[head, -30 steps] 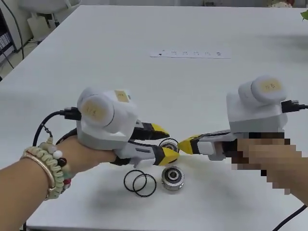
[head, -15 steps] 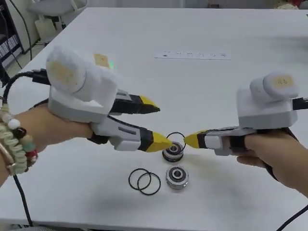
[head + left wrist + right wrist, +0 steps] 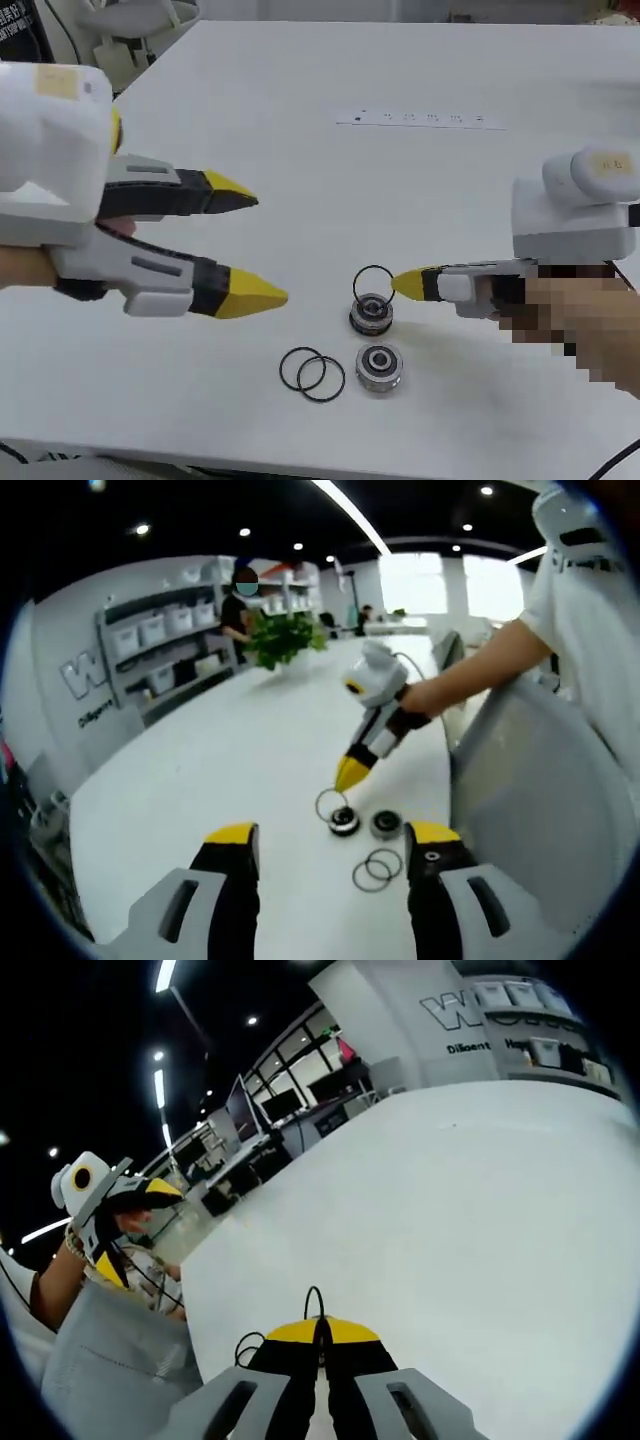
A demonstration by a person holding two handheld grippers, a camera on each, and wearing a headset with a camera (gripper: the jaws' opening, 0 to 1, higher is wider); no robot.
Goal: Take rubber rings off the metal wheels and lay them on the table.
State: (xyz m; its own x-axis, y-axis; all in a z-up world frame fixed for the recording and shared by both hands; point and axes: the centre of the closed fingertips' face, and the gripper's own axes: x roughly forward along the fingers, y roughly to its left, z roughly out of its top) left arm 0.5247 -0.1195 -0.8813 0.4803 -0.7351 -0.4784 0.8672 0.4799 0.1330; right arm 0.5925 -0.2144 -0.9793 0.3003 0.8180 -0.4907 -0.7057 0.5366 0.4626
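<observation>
My right gripper [image 3: 405, 285] is shut on a thin black rubber ring [image 3: 372, 272], which stands upright just above a metal wheel [image 3: 371, 314] on the white table [image 3: 420, 190]. I cannot tell whether the ring's lower edge is free of the wheel. A second metal wheel [image 3: 380, 365] lies nearer me, with two loose rings [image 3: 312, 373] to its left. My left gripper [image 3: 250, 243] hangs open, raised and off to the left of the wheels. In the left gripper view its jaws [image 3: 332, 838] frame the wheel [image 3: 344, 822] and ring [image 3: 330, 802]. In the right gripper view the shut tips [image 3: 320, 1332] pinch the ring [image 3: 313, 1305].
A strip of small printed marks [image 3: 420, 118] lies farther back on the table. The near table edge [image 3: 330, 462] runs just below the loose rings. Shelves, a plant [image 3: 285, 640] and a person stand beyond the table's far end.
The left gripper let go of the wheel, opened and drew back up and to the left. The wheel now rests on the table, with the ring held up above it by the right gripper.
</observation>
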